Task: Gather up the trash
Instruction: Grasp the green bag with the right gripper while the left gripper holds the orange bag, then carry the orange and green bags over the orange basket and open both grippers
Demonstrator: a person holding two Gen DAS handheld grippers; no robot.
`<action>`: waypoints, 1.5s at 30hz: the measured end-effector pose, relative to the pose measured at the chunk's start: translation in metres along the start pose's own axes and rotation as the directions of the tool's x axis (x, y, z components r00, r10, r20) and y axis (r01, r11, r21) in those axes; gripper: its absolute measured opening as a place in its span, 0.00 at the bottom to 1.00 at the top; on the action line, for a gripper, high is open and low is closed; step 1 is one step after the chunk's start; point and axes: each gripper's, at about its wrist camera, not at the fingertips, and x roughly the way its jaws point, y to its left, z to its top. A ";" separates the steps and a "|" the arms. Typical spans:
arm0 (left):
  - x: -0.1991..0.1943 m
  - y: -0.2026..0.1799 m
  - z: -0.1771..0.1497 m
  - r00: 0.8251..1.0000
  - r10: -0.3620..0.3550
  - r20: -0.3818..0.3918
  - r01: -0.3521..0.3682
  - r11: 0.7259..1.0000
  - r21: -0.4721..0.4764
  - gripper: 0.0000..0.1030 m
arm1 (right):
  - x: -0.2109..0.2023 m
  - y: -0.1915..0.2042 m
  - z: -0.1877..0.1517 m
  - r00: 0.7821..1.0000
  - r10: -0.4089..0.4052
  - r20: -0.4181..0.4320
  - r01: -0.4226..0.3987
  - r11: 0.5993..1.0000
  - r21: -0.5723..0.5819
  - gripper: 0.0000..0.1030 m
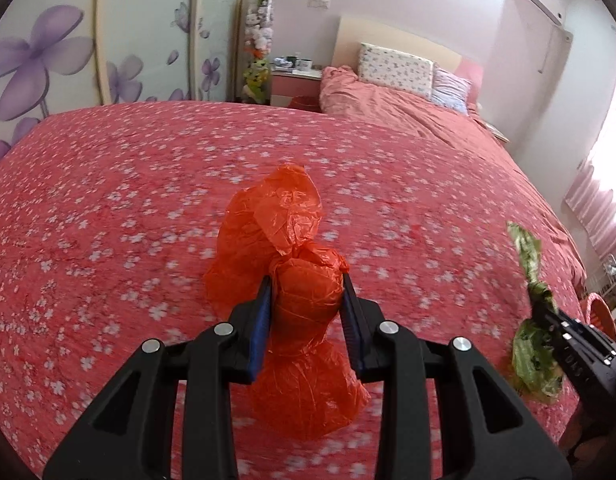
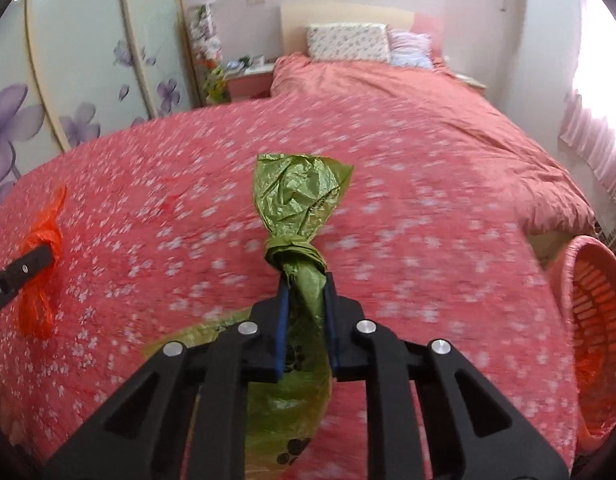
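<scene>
Left gripper (image 1: 306,280) clamped on the tied orange bag (image 1: 304,300) just below its knot, over the pink flowered bedspread (image 1: 108,220); right gripper (image 2: 306,280) pinched tight on the twisted neck of the green bag (image 2: 304,216); orange basket (image 2: 595,300) at the bed's right edge.

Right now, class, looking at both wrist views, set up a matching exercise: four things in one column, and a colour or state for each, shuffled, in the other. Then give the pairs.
Column one:
1. red plastic bag
2. green plastic bag
3. laundry basket
4. white patterned pillow

Column two:
A. orange-pink, beside the bed's right edge
B. clamped in the right tool
C. propped against the headboard
D. clamped in the left tool

Pairs: 1-D, 2-B, 3-A, 4-C
</scene>
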 end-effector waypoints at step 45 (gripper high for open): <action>-0.046 -0.204 -0.034 0.959 -0.283 0.008 0.264 0.903 0.339 0.32 | -0.125 -0.153 -0.051 0.949 -0.215 0.229 0.165 0.962 0.218 0.16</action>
